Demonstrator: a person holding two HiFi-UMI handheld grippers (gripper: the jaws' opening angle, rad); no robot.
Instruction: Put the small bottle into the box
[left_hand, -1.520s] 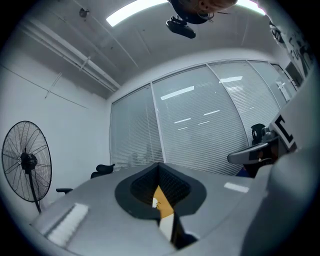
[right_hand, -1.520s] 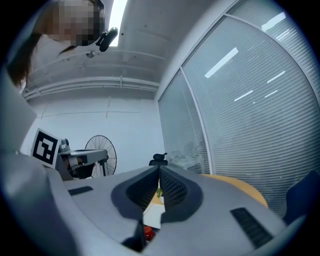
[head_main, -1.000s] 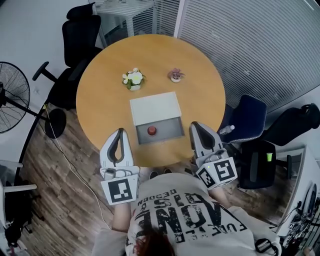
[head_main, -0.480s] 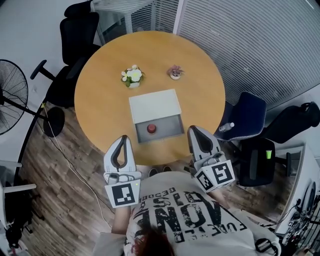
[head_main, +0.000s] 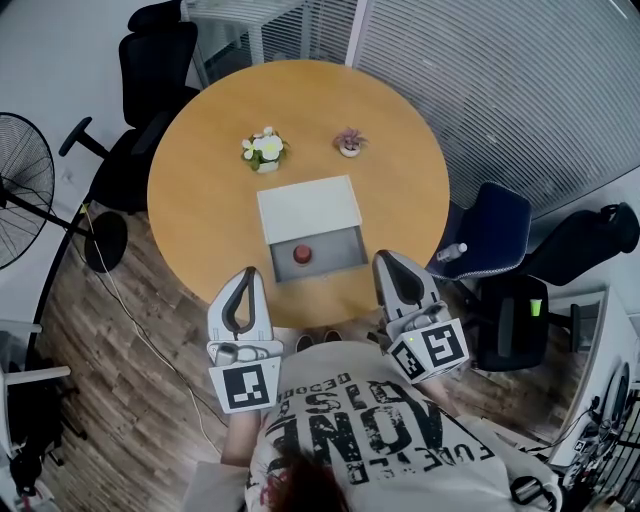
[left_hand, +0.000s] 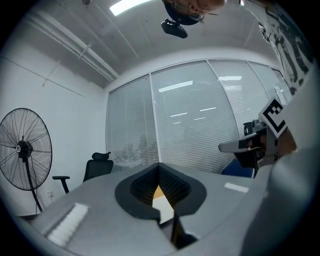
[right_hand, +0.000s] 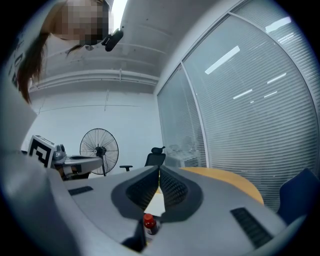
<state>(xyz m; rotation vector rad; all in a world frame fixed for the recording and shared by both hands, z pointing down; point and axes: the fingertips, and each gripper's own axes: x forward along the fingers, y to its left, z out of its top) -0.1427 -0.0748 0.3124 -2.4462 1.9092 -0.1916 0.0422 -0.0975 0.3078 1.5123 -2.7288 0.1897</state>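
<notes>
Jaws of the left gripper are pressed together on nothing, held at the near edge of the worktop. Between the two grippers, the small bottle stands red-capped inside the open part of the box. It looks light, rigid and smooth, best pinched across the body below the cap. The right gripper jaws likewise meet, empty.

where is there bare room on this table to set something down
Bare: the round wooden table left of the white box out to the rim, right of the box likewise, and the far edge beyond the white flower pot and pink plant pot. Crowded: the near edge, where left gripper and right gripper flank the box's open front.
</notes>
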